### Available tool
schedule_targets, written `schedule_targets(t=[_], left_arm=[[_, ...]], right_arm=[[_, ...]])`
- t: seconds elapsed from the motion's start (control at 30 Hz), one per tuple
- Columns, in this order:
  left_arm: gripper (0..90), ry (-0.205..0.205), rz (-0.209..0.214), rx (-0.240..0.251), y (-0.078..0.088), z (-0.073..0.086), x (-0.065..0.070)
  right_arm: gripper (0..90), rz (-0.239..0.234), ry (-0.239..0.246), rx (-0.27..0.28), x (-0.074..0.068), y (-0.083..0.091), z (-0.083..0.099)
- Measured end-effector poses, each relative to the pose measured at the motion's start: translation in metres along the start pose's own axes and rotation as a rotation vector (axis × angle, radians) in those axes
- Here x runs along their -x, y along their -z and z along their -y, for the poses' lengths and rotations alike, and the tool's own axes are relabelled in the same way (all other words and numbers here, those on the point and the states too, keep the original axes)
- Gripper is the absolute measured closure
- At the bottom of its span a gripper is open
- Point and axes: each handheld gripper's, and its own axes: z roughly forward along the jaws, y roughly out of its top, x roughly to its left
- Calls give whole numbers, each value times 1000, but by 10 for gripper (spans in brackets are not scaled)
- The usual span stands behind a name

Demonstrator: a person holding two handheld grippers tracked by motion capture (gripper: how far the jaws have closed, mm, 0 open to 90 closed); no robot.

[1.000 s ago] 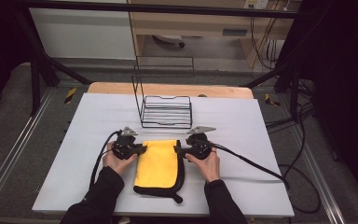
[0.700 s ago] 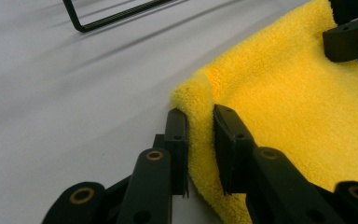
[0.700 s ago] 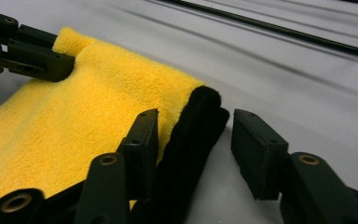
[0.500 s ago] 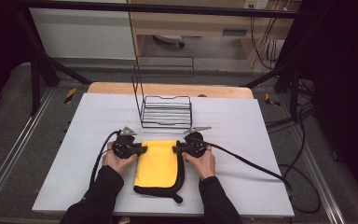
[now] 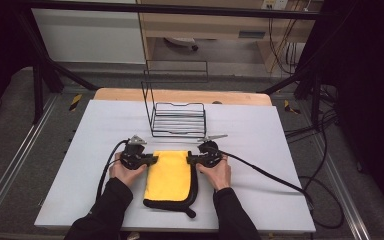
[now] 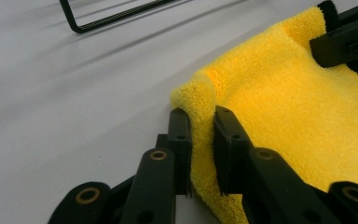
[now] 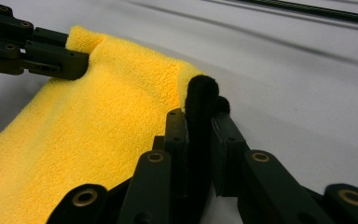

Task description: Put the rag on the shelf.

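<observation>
Whereas a second ago the right gripper (image 5: 192, 159) sat just off the yellow cloth (image 5: 169, 175), low in the frame's centre, both far corners are now clamped; the left gripper (image 5: 152, 160) is closed too, so lifting seems imminent.

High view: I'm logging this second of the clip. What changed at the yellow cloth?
The right gripper slid in toward the cloth's far right corner and is clamped on its black edge. The left gripper stayed clamped on the far left corner. The cloth and wire rack haven't moved.
</observation>
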Motion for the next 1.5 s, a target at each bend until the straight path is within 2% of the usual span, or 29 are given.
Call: schedule_targets(t=[0.2,0.4,0.7,0.9,1.2,1.5], left_arm=[[802,1,14,30,7,-2,1],[803,-31,22,76,19,-8,6],[803,-51,54,132,38,-15,13],[803,-80,53,173,52,-21,19],[805,-87,69,242,74,-28,29],[806,-110,60,304,90,-37,40]], right_arm=[[807,-9,3,13,-2,7,-2],[807,-33,39,89,-9,28,-6],[808,-56,85,170,-19,51,-3],[808,-48,120,218,-27,65,-5],[809,-43,166,278,-35,84,-11],[812,-32,200,341,-41,101,-17]])
